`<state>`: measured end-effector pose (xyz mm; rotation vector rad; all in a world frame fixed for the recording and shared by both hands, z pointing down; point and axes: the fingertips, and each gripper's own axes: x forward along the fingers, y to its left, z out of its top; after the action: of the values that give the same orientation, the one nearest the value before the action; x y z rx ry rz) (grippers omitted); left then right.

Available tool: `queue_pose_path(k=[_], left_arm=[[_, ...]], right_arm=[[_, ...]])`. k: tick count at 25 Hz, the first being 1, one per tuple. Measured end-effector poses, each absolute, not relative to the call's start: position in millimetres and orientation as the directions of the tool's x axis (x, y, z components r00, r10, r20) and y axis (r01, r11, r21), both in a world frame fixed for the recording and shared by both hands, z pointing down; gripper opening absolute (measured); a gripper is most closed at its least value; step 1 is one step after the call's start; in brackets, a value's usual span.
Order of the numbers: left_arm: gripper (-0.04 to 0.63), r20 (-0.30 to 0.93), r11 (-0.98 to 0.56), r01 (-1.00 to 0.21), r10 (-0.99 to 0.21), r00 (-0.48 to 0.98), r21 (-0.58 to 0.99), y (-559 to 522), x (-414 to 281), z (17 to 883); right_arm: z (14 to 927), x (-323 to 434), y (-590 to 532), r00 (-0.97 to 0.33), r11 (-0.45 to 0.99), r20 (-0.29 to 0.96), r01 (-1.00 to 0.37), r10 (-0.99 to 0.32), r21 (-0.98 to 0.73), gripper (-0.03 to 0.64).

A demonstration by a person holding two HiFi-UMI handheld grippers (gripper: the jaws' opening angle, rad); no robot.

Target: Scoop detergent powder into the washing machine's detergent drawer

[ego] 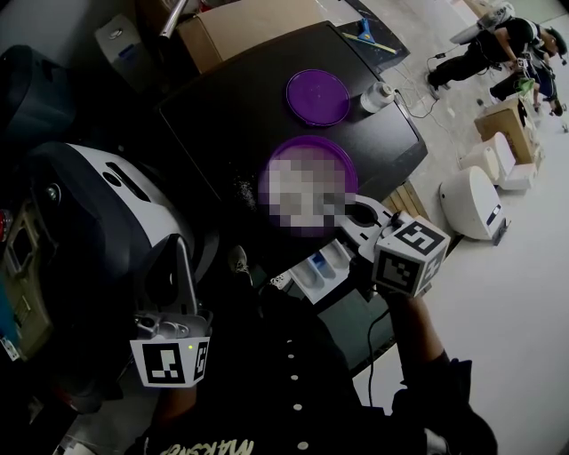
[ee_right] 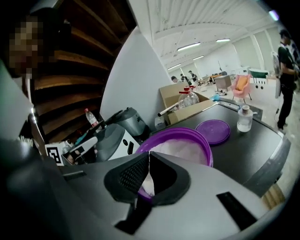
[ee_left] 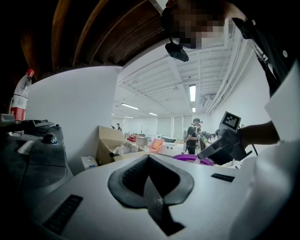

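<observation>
Powder (ee_right: 183, 147), grainy white, fills round purple tub (ee_right: 208, 152); left hand-held gripper (ee_left: 149, 157) and right hand-held gripper (ee_right: 149, 155) clenched, seemingly empty.

The bowl (ego: 313, 144) sits at the near edge of the worktop (ego: 222, 124), powder (ee_right: 183, 147) in it. From the bowl, the lid (ego: 317, 97) lies at 12 o'clock, the small bottle (ego: 377, 97) at 1 o'clock, the cardboard box (ego: 253, 27) at 11 o'clock. The detergent drawer (ego: 322, 267) juts out at 6 o'clock, below the worktop. The right tongs (ego: 356, 216) are at the bowl's 4 o'clock, the left tongs (ego: 182, 253) well apart at 8 o'clock.
</observation>
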<state>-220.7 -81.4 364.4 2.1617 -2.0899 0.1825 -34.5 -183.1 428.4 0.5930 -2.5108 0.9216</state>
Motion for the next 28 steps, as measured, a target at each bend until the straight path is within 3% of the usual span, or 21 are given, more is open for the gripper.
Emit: queue_pose_path(k=[10,17,28], left_arm=[[0.006,0.163,-0.057,-0.998,-0.985,0.054,-0.01,-85.6,-212.1,355.0],[0.006,0.13,-0.09,-0.996,-0.988,0.086,-0.025,-95.4,-201.8,338.5],[0.006,0.075,-0.176,-0.983,-0.982,0.172,-0.054,-107.5,-176.4,310.7]], right_arm=[[423.8,-11.7,-195.9,-0.876,0.459,0.326,-0.467,-0.354,-0.756,0.032],[401.1,2.3,-197.0,-0.886,0.37,0.169,-0.345,-0.431,-0.863,0.032],[362.9,22.8,-189.4,-0.862,0.357,0.014,-0.224,-0.507,-0.907,0.032]])
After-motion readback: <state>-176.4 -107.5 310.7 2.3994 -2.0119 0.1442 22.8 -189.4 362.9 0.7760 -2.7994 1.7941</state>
